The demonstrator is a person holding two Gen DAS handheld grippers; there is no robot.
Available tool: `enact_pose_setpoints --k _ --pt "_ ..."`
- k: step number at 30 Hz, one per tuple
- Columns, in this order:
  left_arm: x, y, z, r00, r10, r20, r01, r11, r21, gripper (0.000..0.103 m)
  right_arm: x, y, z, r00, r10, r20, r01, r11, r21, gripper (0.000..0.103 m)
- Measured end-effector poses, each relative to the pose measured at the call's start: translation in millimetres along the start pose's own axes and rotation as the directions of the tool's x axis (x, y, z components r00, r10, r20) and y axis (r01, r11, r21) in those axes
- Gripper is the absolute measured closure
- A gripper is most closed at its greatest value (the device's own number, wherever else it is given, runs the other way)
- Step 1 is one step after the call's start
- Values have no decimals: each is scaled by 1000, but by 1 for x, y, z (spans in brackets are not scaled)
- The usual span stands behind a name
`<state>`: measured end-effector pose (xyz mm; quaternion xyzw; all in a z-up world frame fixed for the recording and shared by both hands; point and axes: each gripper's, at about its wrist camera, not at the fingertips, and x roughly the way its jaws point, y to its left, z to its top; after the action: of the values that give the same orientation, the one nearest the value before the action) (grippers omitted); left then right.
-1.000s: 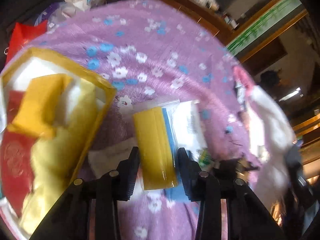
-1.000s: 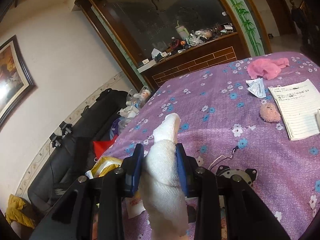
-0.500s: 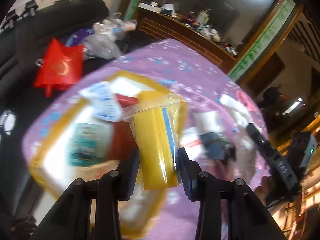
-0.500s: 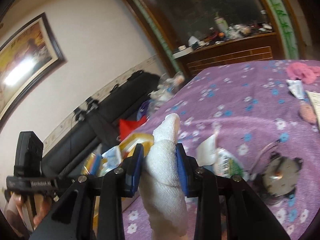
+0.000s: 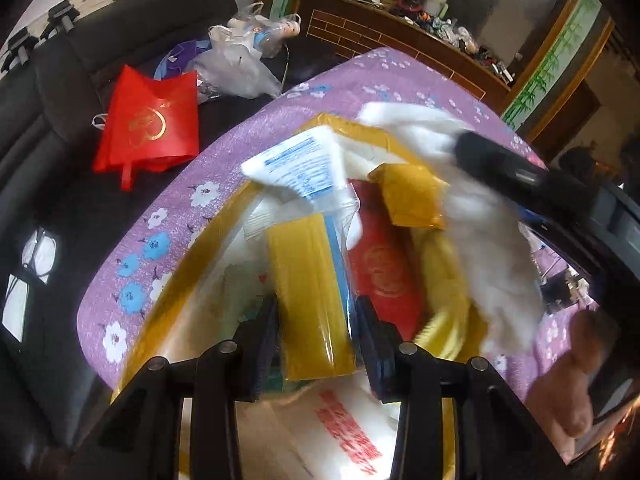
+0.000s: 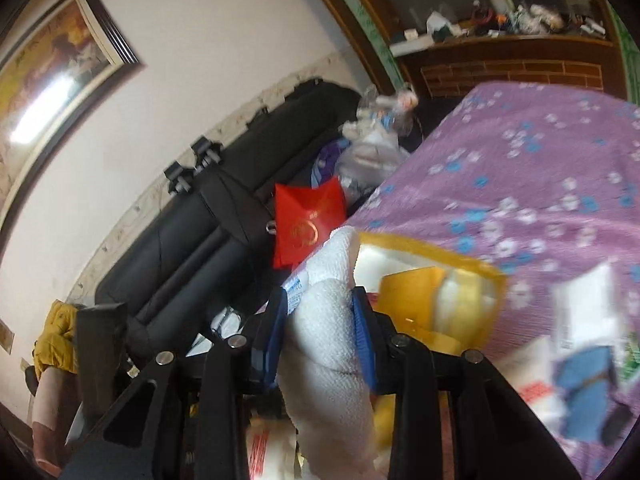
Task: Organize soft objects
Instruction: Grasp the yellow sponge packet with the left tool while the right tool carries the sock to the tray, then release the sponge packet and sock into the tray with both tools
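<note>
My left gripper [image 5: 316, 320] is shut on a clear bag with a yellow and blue sponge pack [image 5: 310, 292] and holds it over the yellow-rimmed box [image 5: 176, 284]. The box holds a red packet [image 5: 380, 264], a gold packet [image 5: 412, 196], a labelled white pack [image 5: 300, 164] and yellow cloth. My right gripper [image 6: 320, 320] is shut on a white towel [image 6: 332, 344], over the same box [image 6: 460, 264]. The towel [image 5: 480, 220] and the right gripper's black arm [image 5: 520, 172] show at the right of the left wrist view.
The box sits at the corner of a table with a purple flowered cloth [image 5: 168, 220]. A black sofa [image 5: 60, 80] beyond the edge carries a red bag [image 5: 148, 124] and plastic bags [image 5: 244, 60]. Blurred packets [image 6: 580, 340] lie on the cloth right of the box.
Both grippers have swung from the table's middle to over the yellow box, still holding the sponge pack and the towel. The right gripper has come in beside the left.
</note>
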<state>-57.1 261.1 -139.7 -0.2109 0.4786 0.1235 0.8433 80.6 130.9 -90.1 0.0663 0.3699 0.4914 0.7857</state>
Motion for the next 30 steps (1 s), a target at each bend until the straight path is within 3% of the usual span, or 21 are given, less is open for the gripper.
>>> enact_pose_setpoints --k 6,9,13,14,19,24,27,30 --pt "3 6 -7 1000 2 21 -2 1000 6 59 40 -4 -11 996 -51 -70 54 998 36 69" --pt "0 6 -11 999 -10 32 10 1000 3 39 37 -10 -11 997 -21 -78 26 997 69 67" --pt "-22 -2 -21 994 6 113 -8 1000 18 29 -3 -8 -7 1000 27 2 -27 999 34 35" --pt "-31 -6 -24 989 0 147 -3 1000 18 26 -24 -10 -9 999 33 39 -34 999 29 33" --pt "-65 -41 -37 968 -34 250 17 997 69 10 -95 -38 -25 994 14 104 -19 999 45 33" --pt "-74 -82 -43 962 -108 251 75 988 137 8 -155 -102 -45 990 -59 129 40 988 151 33" --pt "-68 -105 -45 965 -126 228 90 983 161 8 -156 -129 -50 991 -109 76 91 974 206 39" --pt "-66 -118 -47 967 -128 220 97 985 144 8 -137 -132 -50 985 -172 2 169 967 192 49"
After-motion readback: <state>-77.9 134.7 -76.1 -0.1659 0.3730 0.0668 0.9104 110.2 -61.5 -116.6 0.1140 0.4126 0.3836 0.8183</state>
